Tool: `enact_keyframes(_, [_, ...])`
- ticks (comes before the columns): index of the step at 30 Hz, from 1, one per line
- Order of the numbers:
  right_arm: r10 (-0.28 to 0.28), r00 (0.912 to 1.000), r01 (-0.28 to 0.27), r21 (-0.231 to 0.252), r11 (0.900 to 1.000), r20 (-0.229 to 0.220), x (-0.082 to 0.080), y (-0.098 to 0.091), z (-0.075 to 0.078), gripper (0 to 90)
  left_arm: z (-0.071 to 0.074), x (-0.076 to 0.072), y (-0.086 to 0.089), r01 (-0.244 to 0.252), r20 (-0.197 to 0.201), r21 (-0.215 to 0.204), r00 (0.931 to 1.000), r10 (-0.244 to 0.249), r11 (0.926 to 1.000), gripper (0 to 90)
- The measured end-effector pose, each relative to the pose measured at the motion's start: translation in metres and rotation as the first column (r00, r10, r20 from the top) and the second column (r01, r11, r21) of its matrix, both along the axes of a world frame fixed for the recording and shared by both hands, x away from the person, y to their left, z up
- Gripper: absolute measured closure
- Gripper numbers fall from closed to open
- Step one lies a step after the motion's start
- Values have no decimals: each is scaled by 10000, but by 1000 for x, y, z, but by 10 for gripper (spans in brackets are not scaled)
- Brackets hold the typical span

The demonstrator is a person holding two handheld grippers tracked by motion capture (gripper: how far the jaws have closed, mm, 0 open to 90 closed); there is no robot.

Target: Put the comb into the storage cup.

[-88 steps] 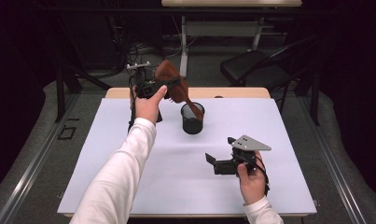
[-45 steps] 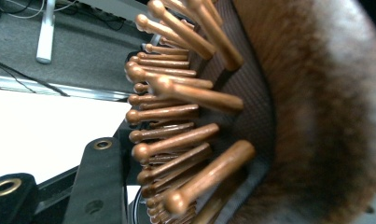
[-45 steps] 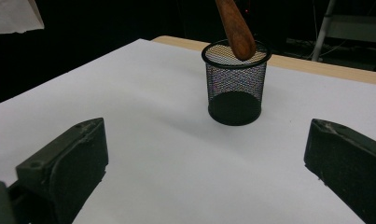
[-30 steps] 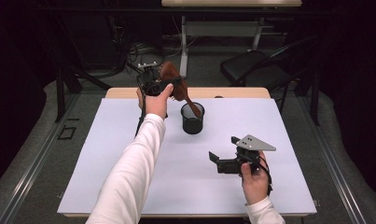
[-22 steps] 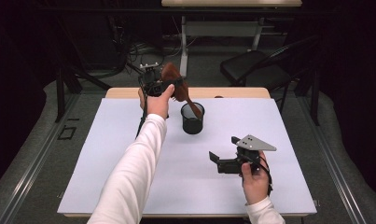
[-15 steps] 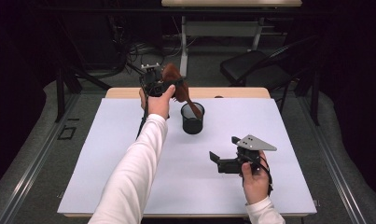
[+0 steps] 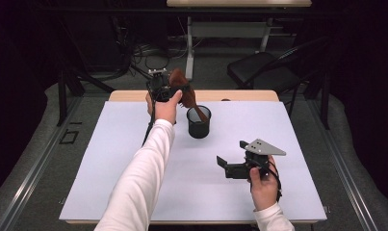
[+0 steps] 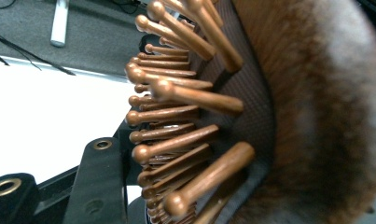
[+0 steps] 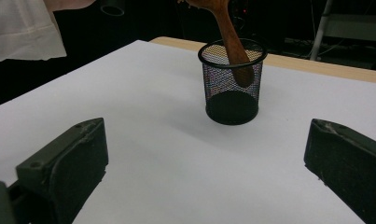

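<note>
Wooden brown paddle hairbrush (image 7: 183,91), clamped in left gripper (image 7: 168,89), handle inside black mesh cup (image 7: 199,121), needs releasing; right gripper (image 7: 225,166) gapes empty.

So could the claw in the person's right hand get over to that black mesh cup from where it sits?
Probably yes. The right claw is open and faces the mesh cup across bare white table. But the wooden hairbrush, gripped by the left claw, has its handle inside the cup.

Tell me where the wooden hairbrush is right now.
In the high view, the wooden hairbrush is at the table's far edge, left of centre. The left gripper clamps its head, and its handle tip dips into the black mesh cup.
</note>
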State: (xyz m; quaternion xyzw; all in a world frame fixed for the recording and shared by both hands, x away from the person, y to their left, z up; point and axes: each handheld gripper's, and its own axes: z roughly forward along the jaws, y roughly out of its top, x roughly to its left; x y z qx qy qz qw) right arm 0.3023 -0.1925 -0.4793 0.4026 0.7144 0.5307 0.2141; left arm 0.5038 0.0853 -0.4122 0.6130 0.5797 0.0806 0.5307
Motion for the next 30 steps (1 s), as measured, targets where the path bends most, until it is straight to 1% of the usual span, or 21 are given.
enact_keyframes(2, [4, 10000, -4, 0, 10000, -13, 0, 0, 0, 0, -1, 0, -1, -42, -10, -59, 10000, 42, 10000, 476])
enact_keyframes(4, [3, 10000, -3, 18, 10000, 16, 0, 0, 0, 0, -4, 1, 0, -25, -56, 39, 10000, 25, 10000, 476])
enact_keyframes(6, [8, 10000, -8, -9, 10000, 1, 0, 0, 0, 0, -4, 2, -1, -50, -75, -17, 10000, 50, 10000, 476])
enact_keyframes(7, [6, 10000, -6, -3, 10000, 3, 0, 0, -1, 0, -6, 2, -1, -38, -142, 55, 9999, 39, 10000, 476])
enact_keyframes(12, [-15, 10000, 15, -9, 10000, 7, 0, 0, -1, 0, -11, 3, -4, 19, -172, 105, 9999, -17, 9999, 476])
enact_keyframes(16, [-29, 10000, 29, -10, 10000, -13, 0, 0, -1, 0, -15, 4, -6, -45, -200, 51, 9998, 46, 10000, 476])
enact_keyframes(17, [-15, 10000, 15, -24, 10000, -18, 0, 0, -1, 0, -16, 4, -5, -23, -223, 97, 9997, 25, 10000, 477])
enact_keyframes(20, [-8, 10000, 8, -28, 10000, -28, 0, 0, -1, 0, -18, 4, -5, -104, -258, 63, 9996, 105, 9999, 476])
enact_keyframes(21, [-15, 10000, 15, -4, 10000, -31, 0, 0, -1, 0, -19, 4, -5, -84, -271, 122, 9996, 88, 9999, 476])
enact_keyframes(27, [-11, 10000, 11, -31, 10000, -21, 1, 0, -1, 0, -23, 5, -6, -120, -300, 71, 9995, 122, 9999, 476])
enact_keyframes(30, [-12, 10000, 12, -31, 10000, -22, 1, 0, -1, 0, -25, 5, -6, -126, -365, 110, 9992, 130, 9999, 476])
